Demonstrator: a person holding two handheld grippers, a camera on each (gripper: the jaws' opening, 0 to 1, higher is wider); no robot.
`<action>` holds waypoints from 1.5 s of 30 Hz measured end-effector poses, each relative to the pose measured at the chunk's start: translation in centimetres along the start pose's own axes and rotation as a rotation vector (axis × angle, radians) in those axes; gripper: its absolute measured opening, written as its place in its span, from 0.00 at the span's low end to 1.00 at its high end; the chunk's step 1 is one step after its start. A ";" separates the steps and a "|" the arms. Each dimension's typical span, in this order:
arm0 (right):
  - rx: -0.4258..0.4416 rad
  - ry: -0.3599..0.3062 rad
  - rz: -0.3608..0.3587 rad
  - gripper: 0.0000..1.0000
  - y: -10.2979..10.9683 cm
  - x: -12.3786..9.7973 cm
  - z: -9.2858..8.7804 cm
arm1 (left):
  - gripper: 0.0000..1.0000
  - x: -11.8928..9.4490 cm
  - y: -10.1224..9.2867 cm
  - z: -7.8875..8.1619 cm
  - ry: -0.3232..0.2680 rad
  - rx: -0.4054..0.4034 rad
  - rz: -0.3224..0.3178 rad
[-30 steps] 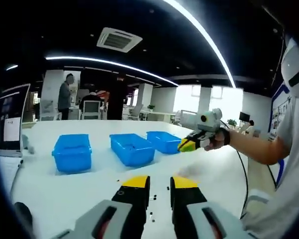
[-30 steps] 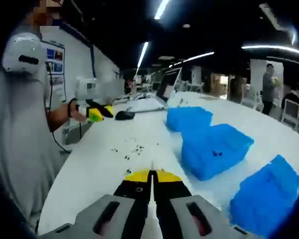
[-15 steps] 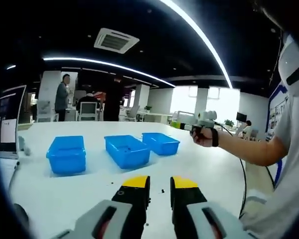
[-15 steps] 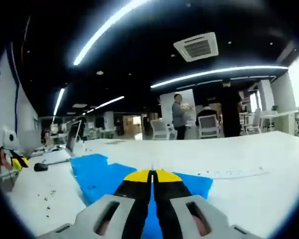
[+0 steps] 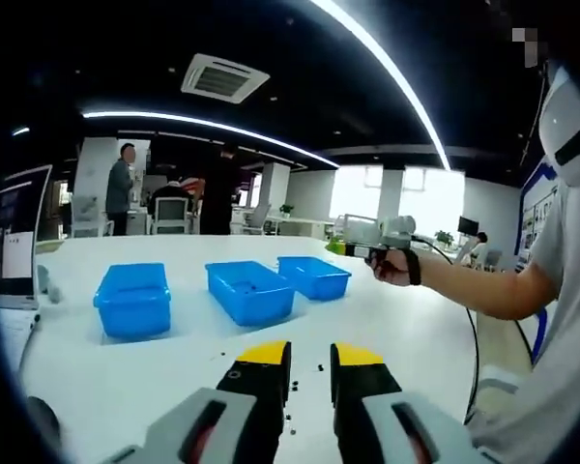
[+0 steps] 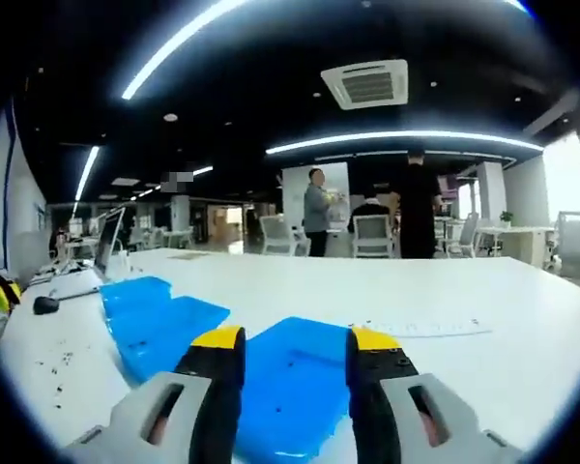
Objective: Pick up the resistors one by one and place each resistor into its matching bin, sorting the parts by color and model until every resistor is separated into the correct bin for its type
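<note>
Three blue bins stand in a row on the white table: left bin (image 5: 133,298), middle bin (image 5: 249,290), right bin (image 5: 314,276). Small dark resistors (image 5: 304,371) lie scattered on the table just ahead of my left gripper (image 5: 310,360), which is open with nothing in it. A hand holds my right gripper (image 5: 339,247) above the right bin. In the right gripper view, my right gripper (image 6: 295,340) is open over the nearest blue bin (image 6: 290,387), and nothing shows between its jaws. More loose resistors (image 6: 58,362) dot the table at the left.
An open laptop (image 5: 19,242) and a mouse (image 6: 45,304) sit at one end of the table. A white paper strip (image 6: 416,329) lies beyond the bins. The person's arm (image 5: 483,290) reaches across. People and chairs stand far behind.
My right gripper swung up from the table to above the end bin, and its jaws went from shut to open. The left gripper stayed where it was, still open.
</note>
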State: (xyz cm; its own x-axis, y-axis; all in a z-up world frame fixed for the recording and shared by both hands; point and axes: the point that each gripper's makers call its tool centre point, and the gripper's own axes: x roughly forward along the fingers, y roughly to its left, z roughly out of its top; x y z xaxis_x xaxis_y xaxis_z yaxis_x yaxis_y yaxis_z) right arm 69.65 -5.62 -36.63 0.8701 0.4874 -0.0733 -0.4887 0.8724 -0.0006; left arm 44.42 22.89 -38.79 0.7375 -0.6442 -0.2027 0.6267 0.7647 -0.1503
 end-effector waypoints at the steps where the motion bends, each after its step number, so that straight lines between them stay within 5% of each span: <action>1: -0.001 -0.001 0.003 0.43 0.1 0.0 0.0 | 0.19 0.0 0.0 0.0 0.000 -0.001 0.001; 10: -0.071 0.007 0.059 0.41 2.0 0.2 1.6 | 0.19 -0.2 0.4 -0.3 0.009 0.001 0.012; 14: -0.124 0.020 0.147 0.36 4.0 -0.2 2.5 | 0.19 -0.7 0.9 -0.4 0.015 0.002 0.026; 17: -0.186 0.084 0.161 0.32 4.9 -0.4 2.8 | 0.19 -0.8 1.1 -0.5 0.014 -0.003 0.033; 23: -0.309 0.118 0.365 0.30 10.3 -0.4 4.3 | 0.19 -0.4 1.0 -0.6 0.007 -0.015 0.036; 27: -0.468 0.278 0.514 0.25 14.5 -1.4 2.0 | 0.19 -0.3 0.8 -0.6 0.005 -0.014 0.032; 35: -0.758 0.528 0.949 0.25 23.5 -5.4 -5.0 | 0.19 -0.4 0.7 0.0 -0.003 -0.009 0.038; 40: -0.868 0.689 1.039 0.25 24.9 -6.8 -8.9 | 0.19 -1.2 0.7 0.2 -0.013 0.002 0.048; 45: -0.801 0.758 1.033 0.22 27.0 -7.1 -10.6 | 0.19 -1.5 0.8 -0.4 -0.007 -0.014 0.067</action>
State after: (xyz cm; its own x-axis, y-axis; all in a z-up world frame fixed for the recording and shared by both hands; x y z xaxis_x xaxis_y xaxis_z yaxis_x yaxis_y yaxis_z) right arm 49.63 14.05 -46.66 0.0167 0.5042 -0.8635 -0.9693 -0.2036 -0.1376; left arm 43.74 24.50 -39.03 0.7796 -0.5914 -0.2059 0.5720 0.8064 -0.1503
